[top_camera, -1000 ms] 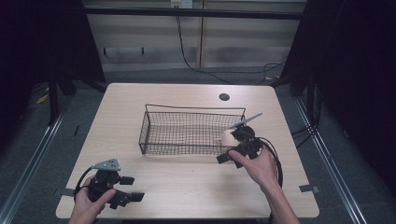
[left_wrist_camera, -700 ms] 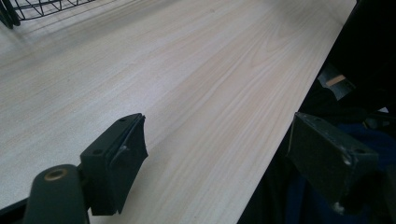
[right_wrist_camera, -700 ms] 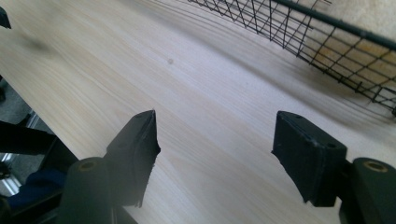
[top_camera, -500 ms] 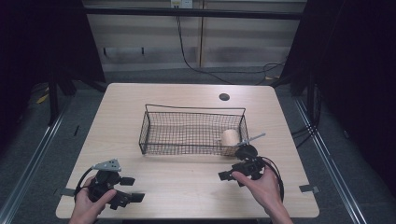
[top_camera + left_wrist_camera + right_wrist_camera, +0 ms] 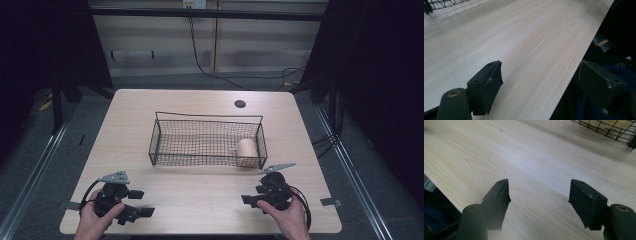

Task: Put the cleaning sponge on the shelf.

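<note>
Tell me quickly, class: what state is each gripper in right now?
Left gripper: open, jaws wide apart, holding nothing, near the table's front edge.
Right gripper: open, jaws wide apart, holding nothing, above bare table.

- Left gripper (image 5: 131, 205): black body at the near left, with a grey three-cornered plate (image 5: 115, 177) on top.
- A black cable (image 5: 86, 195) loops from its left side.
- In the left gripper view its jaws are flat black blocks with worn, chipped edges; a brass-coloured screw (image 5: 453, 93) sits in the left jaw's arm.
- Right gripper (image 5: 252, 199): black body at the near right, under a grey plate (image 5: 276, 167) seen nearly edge-on.
- Its black cable (image 5: 302, 207) curls round on the right.
- In the right gripper view each jaw arm carries a brass-coloured screw (image 5: 622, 208); small holes dot the jaw tops.
- Both hands (image 5: 95, 224) are bare, with no sleeves visible.
</note>
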Available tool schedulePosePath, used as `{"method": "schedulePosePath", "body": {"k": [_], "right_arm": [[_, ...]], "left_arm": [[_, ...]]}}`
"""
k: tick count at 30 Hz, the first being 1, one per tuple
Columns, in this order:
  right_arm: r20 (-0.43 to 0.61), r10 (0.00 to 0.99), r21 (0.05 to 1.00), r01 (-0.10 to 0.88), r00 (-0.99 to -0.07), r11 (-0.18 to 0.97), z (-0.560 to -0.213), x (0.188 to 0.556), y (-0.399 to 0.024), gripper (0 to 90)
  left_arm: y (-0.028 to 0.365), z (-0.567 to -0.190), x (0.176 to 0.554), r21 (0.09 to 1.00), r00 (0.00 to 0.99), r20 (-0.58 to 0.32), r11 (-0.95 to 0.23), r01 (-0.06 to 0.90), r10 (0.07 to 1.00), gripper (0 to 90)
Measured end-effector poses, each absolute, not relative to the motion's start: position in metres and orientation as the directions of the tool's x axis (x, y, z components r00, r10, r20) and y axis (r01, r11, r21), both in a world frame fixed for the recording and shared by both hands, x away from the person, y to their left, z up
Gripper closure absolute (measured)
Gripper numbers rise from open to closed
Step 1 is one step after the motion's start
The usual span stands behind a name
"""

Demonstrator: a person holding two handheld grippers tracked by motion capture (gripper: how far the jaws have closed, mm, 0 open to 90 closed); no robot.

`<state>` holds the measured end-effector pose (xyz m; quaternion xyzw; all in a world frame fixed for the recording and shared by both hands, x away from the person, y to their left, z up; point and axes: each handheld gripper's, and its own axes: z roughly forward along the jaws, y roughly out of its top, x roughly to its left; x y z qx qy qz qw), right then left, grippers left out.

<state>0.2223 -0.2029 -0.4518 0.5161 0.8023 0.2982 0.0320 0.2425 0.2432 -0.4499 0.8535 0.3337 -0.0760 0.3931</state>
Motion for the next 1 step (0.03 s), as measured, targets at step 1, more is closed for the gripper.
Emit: {"method": "schedulePosePath", "body": {"k": [1], "right_arm": [[0.248, 0.846, 0.525, 0.799, -0.472, 0.293, -0.4535, 0.2231, -0.2047, 31.8]], "left_arm": [[0.2434, -0.4498, 0.2426, 0.622, 0.763, -0.395, -0.463, 0.632, 0.511, 18.9]]}}
